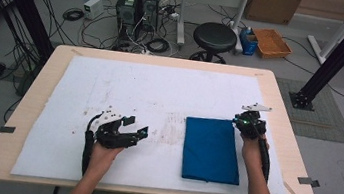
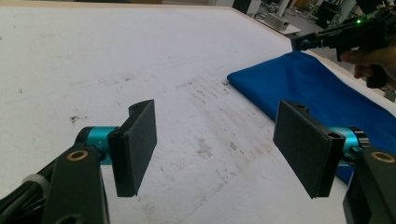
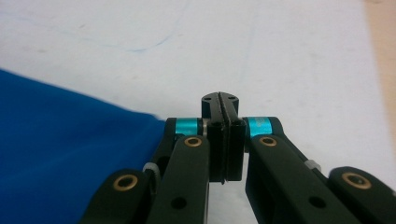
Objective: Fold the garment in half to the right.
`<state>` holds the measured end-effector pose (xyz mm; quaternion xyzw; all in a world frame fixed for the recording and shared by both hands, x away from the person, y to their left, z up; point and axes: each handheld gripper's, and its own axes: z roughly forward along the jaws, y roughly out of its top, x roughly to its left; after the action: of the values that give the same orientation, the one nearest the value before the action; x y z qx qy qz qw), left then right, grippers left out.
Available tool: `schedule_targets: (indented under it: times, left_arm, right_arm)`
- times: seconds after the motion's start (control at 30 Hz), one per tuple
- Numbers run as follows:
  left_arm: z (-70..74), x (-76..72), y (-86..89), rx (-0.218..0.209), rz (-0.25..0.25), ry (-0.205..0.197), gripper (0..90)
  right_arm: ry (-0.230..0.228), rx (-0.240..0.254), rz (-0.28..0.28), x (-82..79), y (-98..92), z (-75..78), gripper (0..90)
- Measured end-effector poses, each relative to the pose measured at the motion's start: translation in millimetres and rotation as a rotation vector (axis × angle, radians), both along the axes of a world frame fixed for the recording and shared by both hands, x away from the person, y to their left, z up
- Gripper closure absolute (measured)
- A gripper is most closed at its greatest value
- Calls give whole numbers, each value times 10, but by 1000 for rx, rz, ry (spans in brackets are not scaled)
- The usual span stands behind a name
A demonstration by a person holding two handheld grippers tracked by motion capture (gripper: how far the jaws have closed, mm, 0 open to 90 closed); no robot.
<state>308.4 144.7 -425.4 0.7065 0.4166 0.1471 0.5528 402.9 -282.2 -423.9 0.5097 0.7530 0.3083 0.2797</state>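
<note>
The desk (image 1: 275, 141) carries a white mat (image 1: 124, 101) covering most of its top. A folded blue cloth (image 1: 211, 150) lies flat on the mat, toward the desk's front right corner.

Handling judgement: the cloth appears soft, light and limp; it will likely sag and unfold if lifted at one point. Take hold at a corner or along a folded edge, pinching all layers together.

The left gripper (image 1: 135, 133) rests left of the cloth, apart from it, jaws spread wide and empty. The right gripper (image 1: 243, 120) sits at the cloth's far right corner, jaws pressed together; nothing shows between them.
</note>
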Motion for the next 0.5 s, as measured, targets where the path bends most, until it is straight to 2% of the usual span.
schedule_targets:
  times: [0.03,0.1,0.17,0.2,0.23,0.27,0.33,0.37,0.4,0.43,0.5]
  left_arm:
    - [0,0,-1,-2,1,0,303]
    - [-2,2,-4,-2,1,0,303]
    - [-3,5,-7,-1,0,0,303]
    - [-4,7,-8,-2,1,2,303]
    - [-7,11,-11,-2,2,1,303]
    - [-9,14,-16,-3,0,5,303]
    - [-13,18,-29,1,-1,6,303]
    - [-13,14,-40,1,-3,6,303]
    - [-13,10,-49,3,-3,3,303]
    - [-12,7,-51,4,-6,3,303]
    - [-14,10,-53,5,-7,5,303]
  right_arm:
    - [-18,-14,-16,3,-21,2,900]
    - [-26,-8,-33,-6,-54,5,900]
    - [-29,64,-10,-39,-73,39,744]
    - [-26,131,19,-75,-66,69,673]
    - [-15,172,54,-93,-57,79,644]
    - [-1,192,87,-112,-33,82,625]
    - [43,142,97,-119,23,44,628]
    - [81,116,82,-95,34,5,683]
    - [116,96,79,-55,31,-50,798]
    - [123,99,81,-32,25,-81,860]
    - [88,72,72,-19,27,-94,885]
